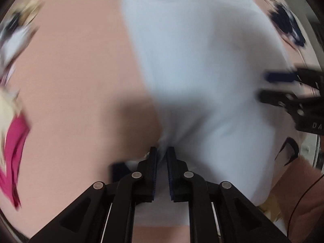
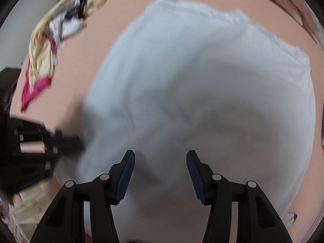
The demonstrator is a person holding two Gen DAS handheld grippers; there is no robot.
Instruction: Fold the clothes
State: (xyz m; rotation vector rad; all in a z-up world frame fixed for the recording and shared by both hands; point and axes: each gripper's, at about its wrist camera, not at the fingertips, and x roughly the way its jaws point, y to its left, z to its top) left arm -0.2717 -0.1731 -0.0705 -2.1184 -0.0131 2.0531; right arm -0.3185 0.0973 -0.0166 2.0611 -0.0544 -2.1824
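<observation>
From the left wrist camera, one pale blue-white garment (image 1: pixel 192 70) is seen spread over a smooth peach-coloured surface (image 1: pixel 77 70), with two grippers in view. The left gripper (image 1: pixel 162 151) is nearly closed, and a bunched fold of the soft cloth is pinched between its two black, ridged fingers at the near edge of the garment. The fabric is drawn up from that pinch and fans out toward the far side. The right gripper (image 1: pixel 265 86) is seen blurred at the right edge, its two dark fingers spread apart over the garment's right side. A blurred heap of other clothes (image 1: pixel 14 121), pink, cream and white, lies at the far left. A dark blue printed patch (image 1: pixel 287 26) is visible at the far right, though what it belongs to cannot be told. From the right wrist camera, the same garment (image 2: pixel 202 91) fills the middle, soft and rumpled with shallow creases. The right gripper (image 2: pixel 161 158) is held wide open, nothing between its blue ribbed pads (image 2: pixel 126 176); the cloth lies beyond and beneath them. The left gripper (image 2: pixel 68 141) is seen blurred at the left, at the garment's left edge. One heap of clothes (image 2: pixel 52 40), yellow, white and pink, lies at the far left on the peach surface (image 2: pixel 97 50).
</observation>
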